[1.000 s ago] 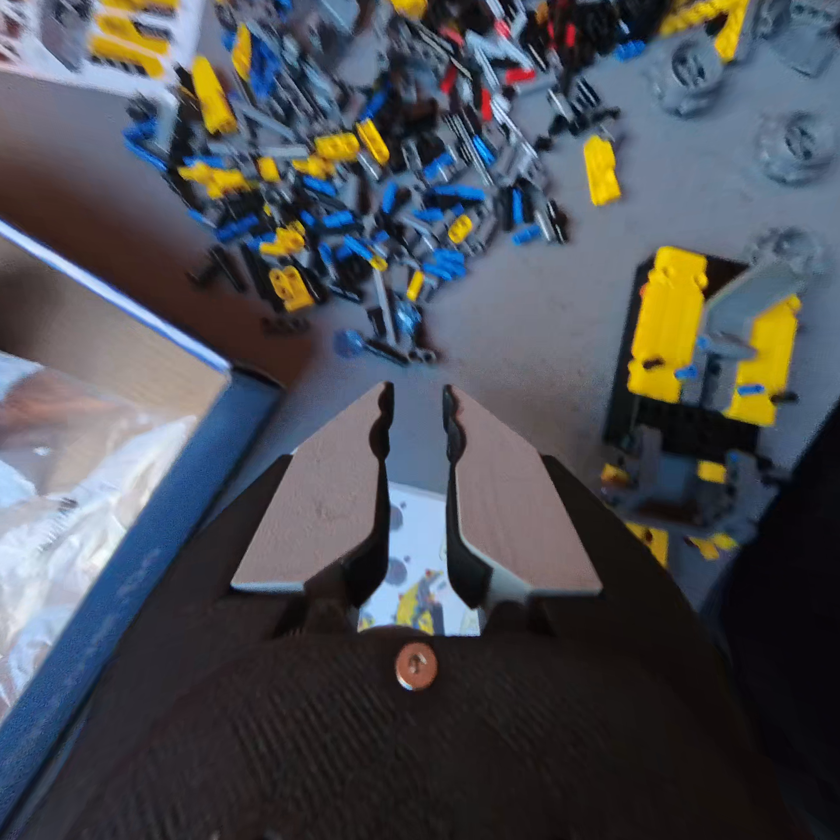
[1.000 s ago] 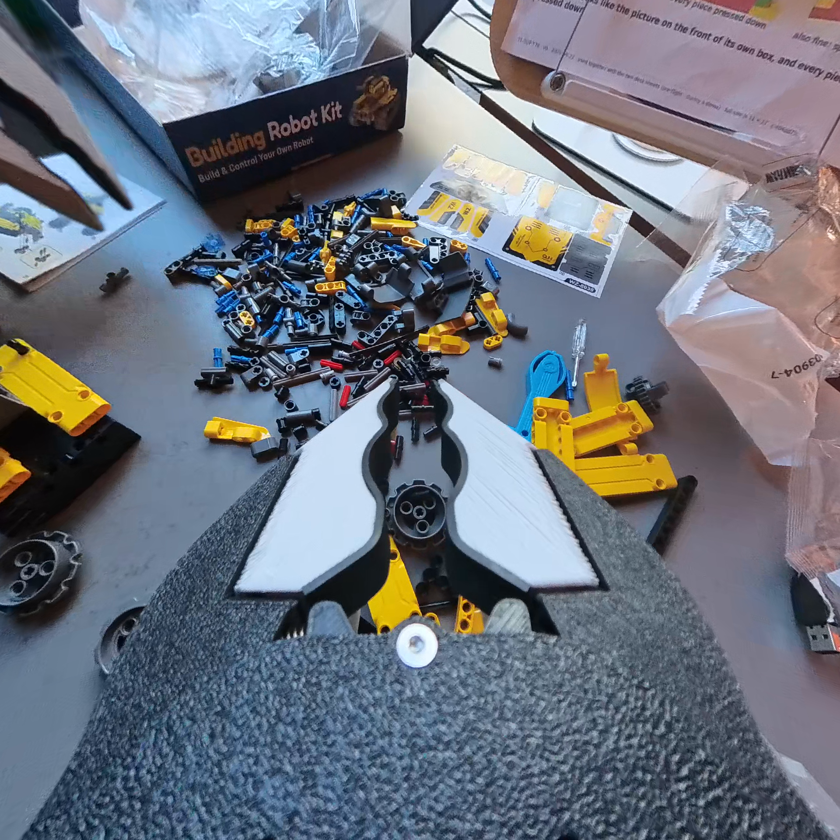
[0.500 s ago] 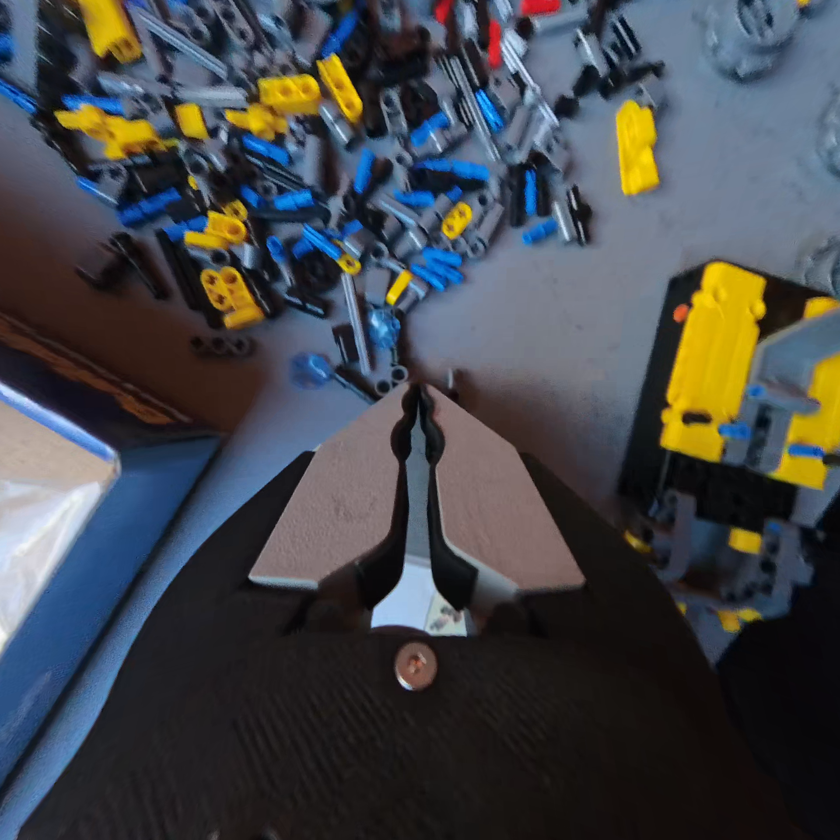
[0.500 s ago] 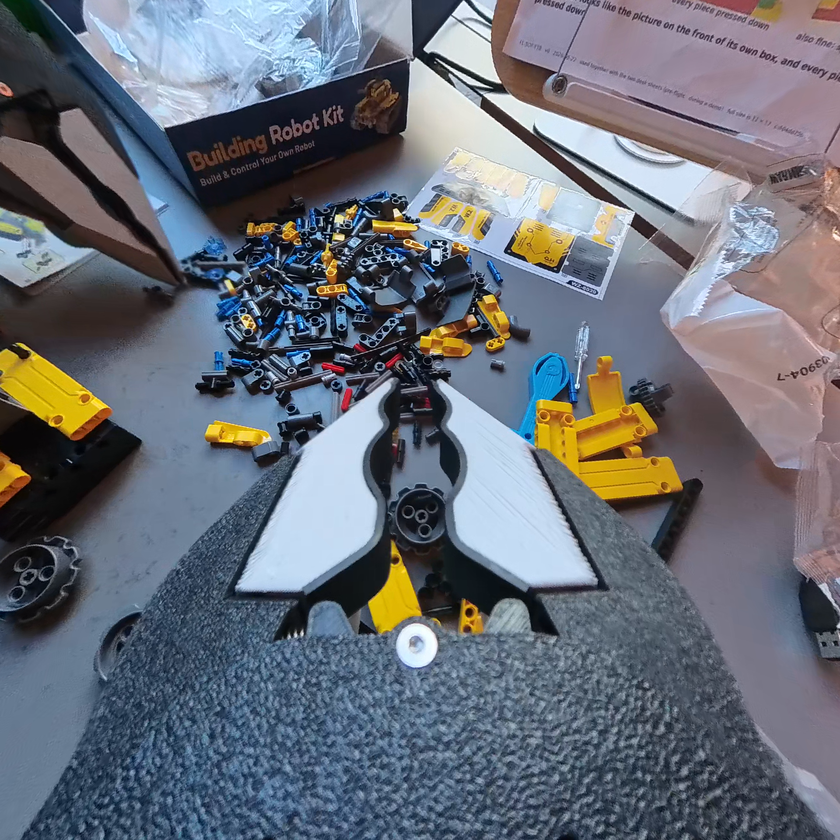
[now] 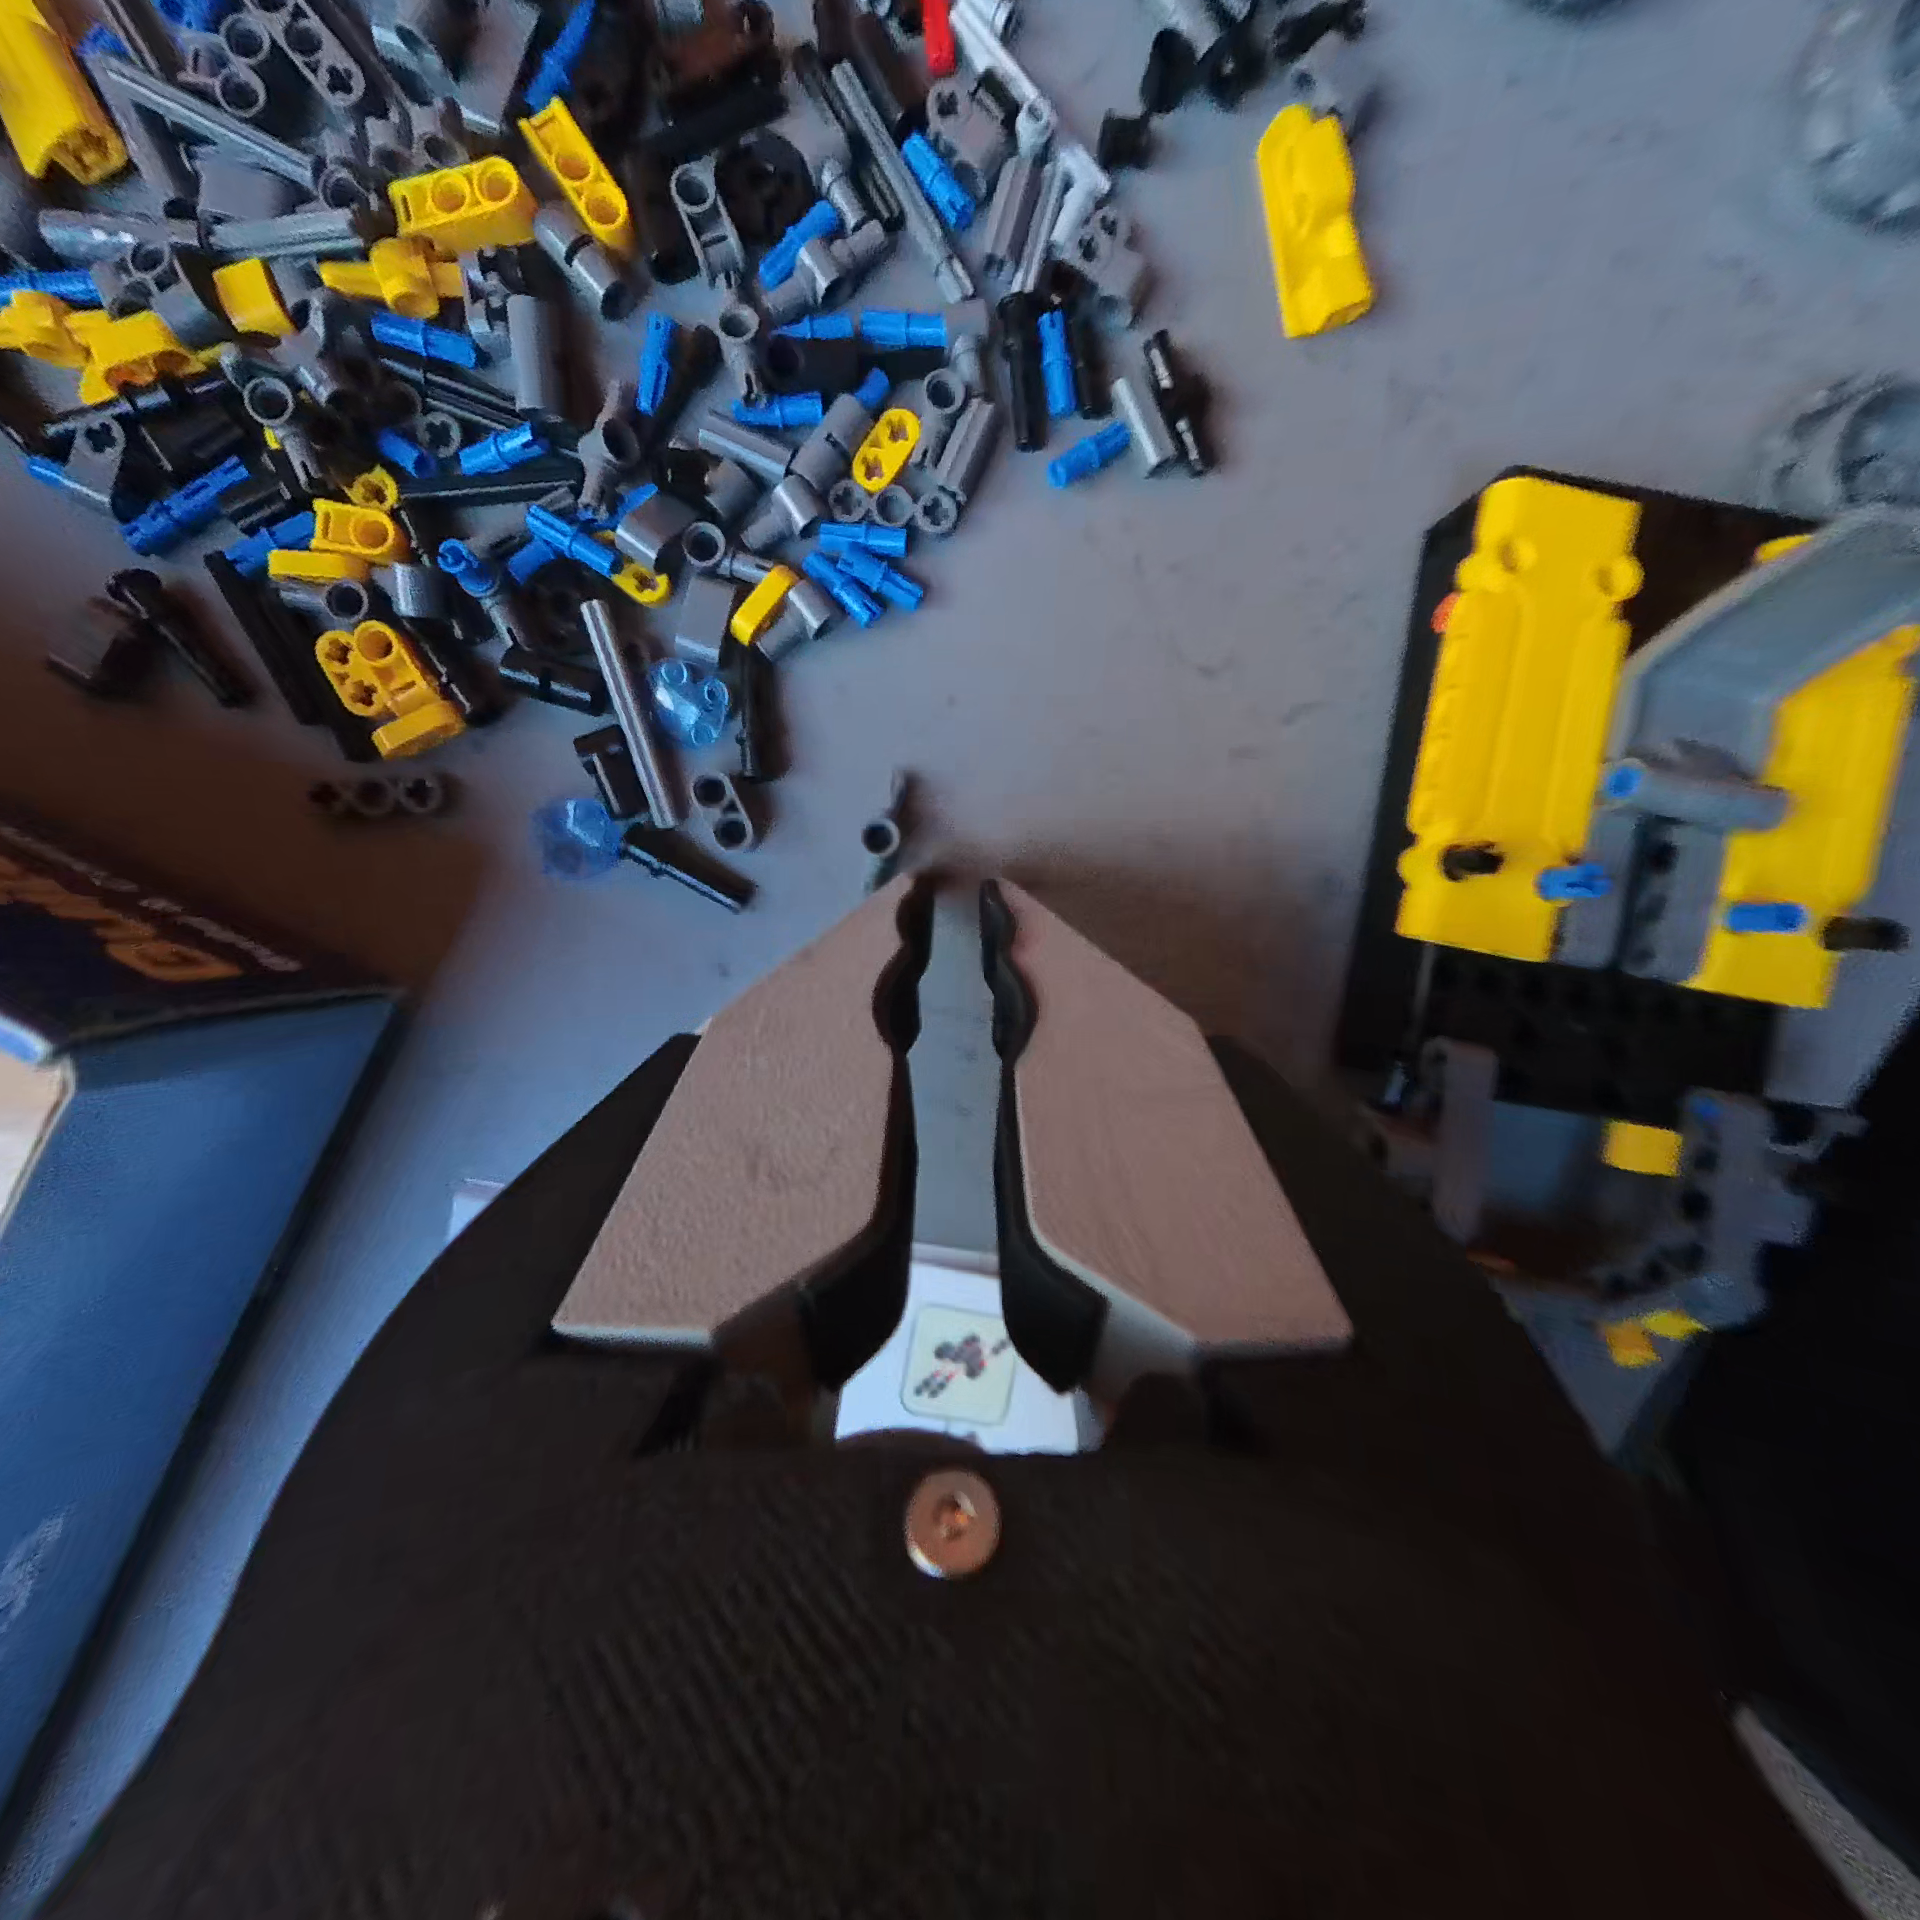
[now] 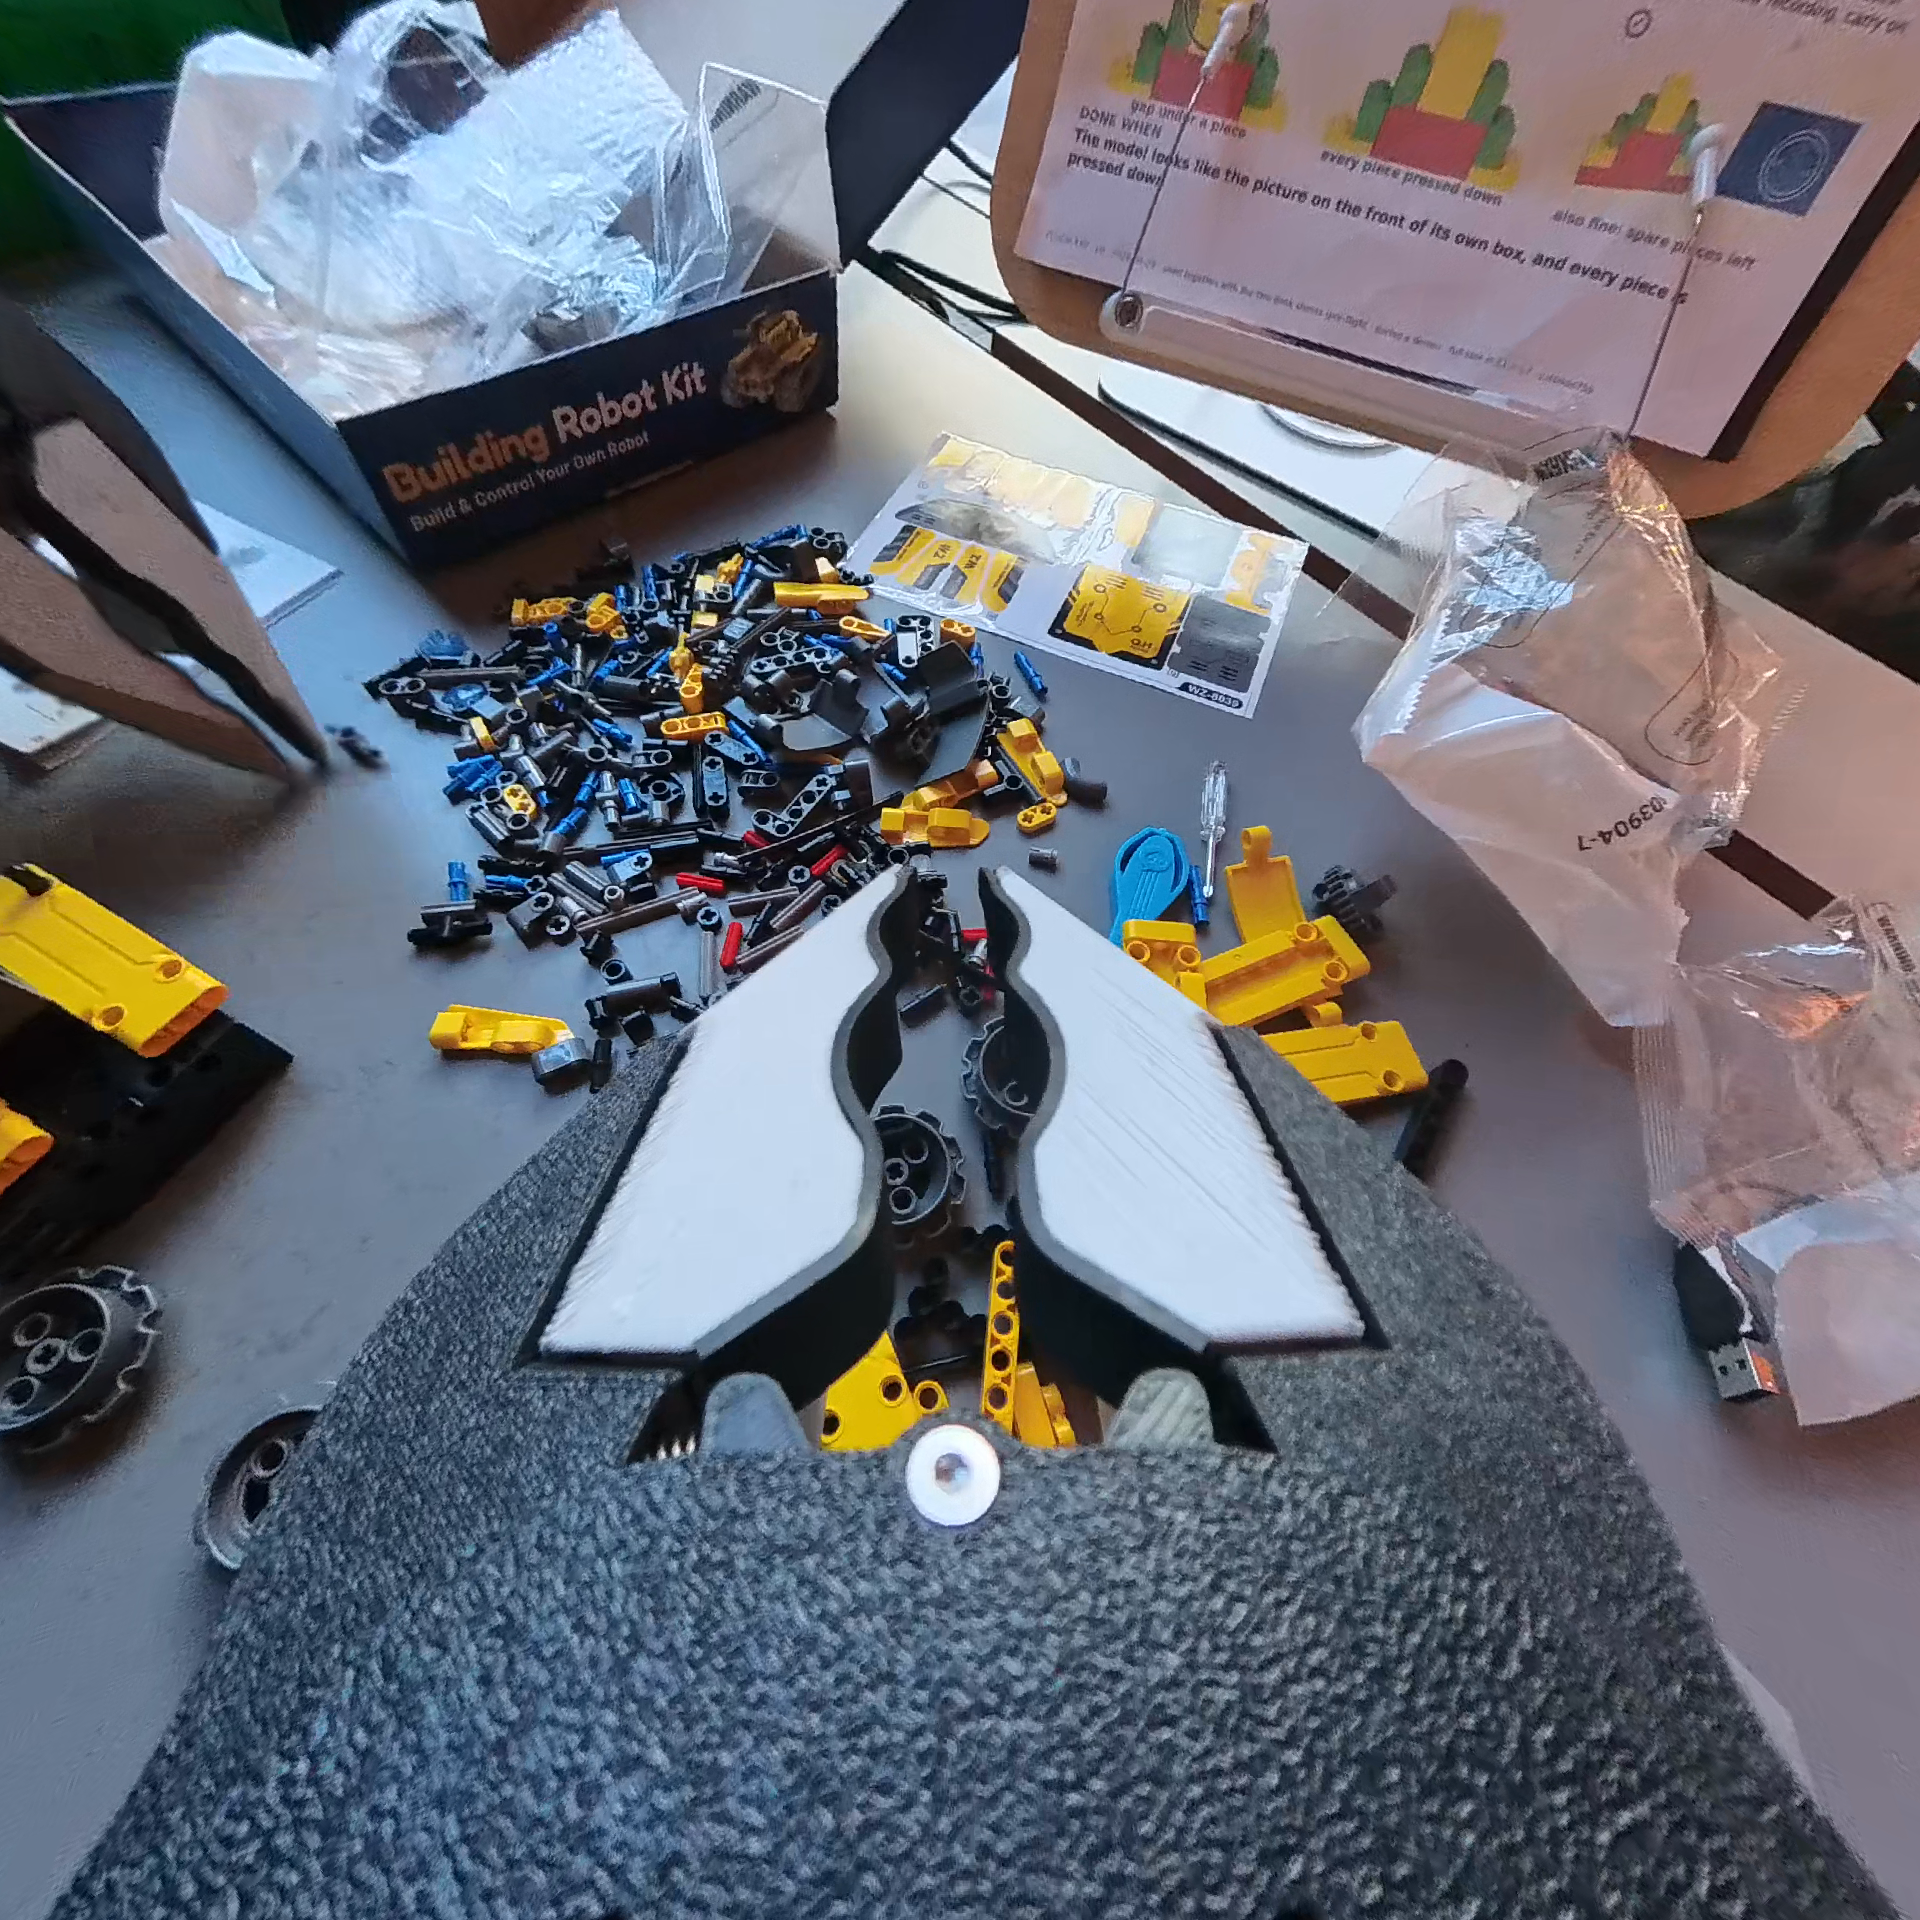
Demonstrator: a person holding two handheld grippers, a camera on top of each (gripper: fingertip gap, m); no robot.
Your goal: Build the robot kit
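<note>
My left gripper [image 5: 951, 888] is low over the grey table at the near edge of a pile of small blue, yellow, grey and black building pieces [image 5: 644, 436]. Its jaws stand a narrow gap apart with nothing between them. A small grey connector [image 5: 881, 834] lies just ahead of its tips. The left gripper also shows in the right wrist view [image 6: 312, 753]. My right gripper [image 6: 948, 878] hovers open and empty over the same pile [image 6: 707, 748]. Two black gears [image 6: 914, 1164] lie on the table beneath its fingers.
A partly built yellow and black model [image 5: 1621, 810] stands right of the left gripper. A dark blue box [image 6: 540, 436] with plastic bags stands behind the pile. A sticker sheet [image 6: 1091, 582], yellow panels [image 6: 1278, 966], crumpled bags [image 6: 1558, 748] and black wheels [image 6: 62, 1351] lie around.
My left gripper has moved forward off the booklet to the pile's edge; its jaws closed from wide to nearly shut, then parted slightly. My right gripper shifted a little and its jaws narrowed.
</note>
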